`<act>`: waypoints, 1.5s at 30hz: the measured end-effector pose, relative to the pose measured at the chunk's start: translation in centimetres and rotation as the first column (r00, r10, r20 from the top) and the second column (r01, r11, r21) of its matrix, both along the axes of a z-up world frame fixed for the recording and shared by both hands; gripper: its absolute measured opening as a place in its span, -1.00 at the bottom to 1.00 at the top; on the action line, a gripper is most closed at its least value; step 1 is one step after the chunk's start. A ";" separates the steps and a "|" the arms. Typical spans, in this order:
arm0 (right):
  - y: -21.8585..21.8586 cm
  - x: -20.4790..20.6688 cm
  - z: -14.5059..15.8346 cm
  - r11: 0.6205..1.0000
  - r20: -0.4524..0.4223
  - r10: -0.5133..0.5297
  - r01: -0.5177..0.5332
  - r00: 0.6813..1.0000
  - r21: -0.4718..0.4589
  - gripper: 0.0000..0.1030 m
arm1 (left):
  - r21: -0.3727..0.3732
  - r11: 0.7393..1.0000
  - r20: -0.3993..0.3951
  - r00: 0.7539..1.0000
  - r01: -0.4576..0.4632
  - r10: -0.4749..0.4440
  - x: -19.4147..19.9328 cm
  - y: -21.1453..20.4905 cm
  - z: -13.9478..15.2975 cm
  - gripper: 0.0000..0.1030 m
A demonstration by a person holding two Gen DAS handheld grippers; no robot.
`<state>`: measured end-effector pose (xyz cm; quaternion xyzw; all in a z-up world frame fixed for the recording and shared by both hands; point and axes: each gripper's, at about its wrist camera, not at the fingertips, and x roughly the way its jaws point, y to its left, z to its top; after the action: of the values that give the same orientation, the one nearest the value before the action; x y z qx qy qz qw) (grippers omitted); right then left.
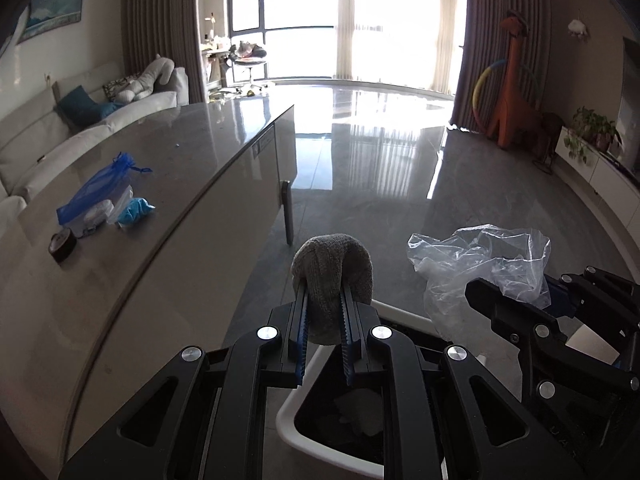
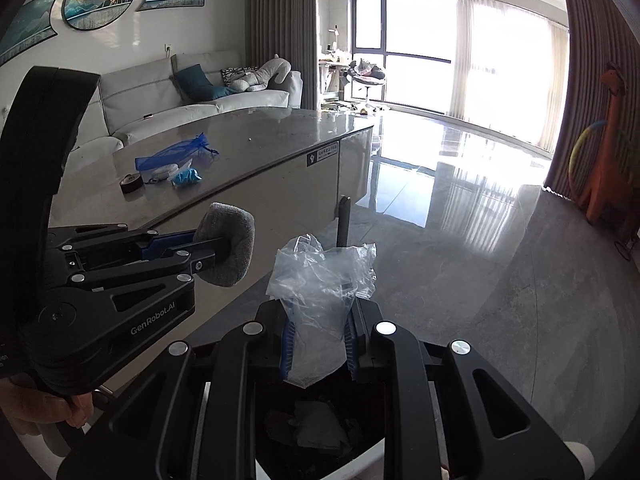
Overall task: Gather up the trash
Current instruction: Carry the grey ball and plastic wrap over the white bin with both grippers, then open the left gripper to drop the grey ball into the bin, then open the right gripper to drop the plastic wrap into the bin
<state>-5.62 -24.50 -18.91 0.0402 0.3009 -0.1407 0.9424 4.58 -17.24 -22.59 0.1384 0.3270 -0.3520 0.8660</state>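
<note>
Over the bin (image 1: pixel 298 438), both grippers hang side by side, each with a load. Left gripper (image 1: pixel 325 300) is clenched on a grey sock (image 1: pixel 332 270); the sock's rounded end bulges past the fingertips, its tail pinched between the blue-edged fingers (image 1: pixel 301 336). Right gripper (image 2: pixel 320 328) is clamped on a clear plastic bag (image 2: pixel 324 280); crumpled bag mouth fans out above the fingers, its lower point hangs toward the bin.

From the right wrist view, the left gripper sits just to the left, sock well apart from the bag. From the left wrist view, the right gripper (image 1: pixel 516 300) shows at right with the bag (image 1: pixel 480 256) billowing from it.

Bin: white rim, dark inside, pale crumpled scraps (image 2: pixel 316 426) at the bottom. It stands on the grey floor (image 2: pixel 500 280) beside the table (image 1: pixel 168 152).

On the tabletop, well apart from the grippers: blue mesh pouch (image 1: pixel 96 188), white item (image 1: pixel 98 212) under its near end, light blue wad (image 1: pixel 134 210) just beside, black tape roll (image 1: pixel 63 245) nearest the edge.

Beyond: white sofa (image 2: pixel 192 96), bright window (image 1: pixel 360 20), orange giraffe toy (image 1: pixel 514 92).
</note>
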 end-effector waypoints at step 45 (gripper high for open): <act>-2.2 -1.0 -3.9 0.998 -0.074 -0.046 0.049 0.996 0.047 -0.56 | 0.247 0.958 0.129 0.985 -0.146 0.117 0.2 -1.7 -2.8 0.91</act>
<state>-6.65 -26.69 -22.82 0.0654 0.3375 -0.1570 0.9258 4.74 -18.93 -25.35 0.2463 0.3286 -0.2401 0.8796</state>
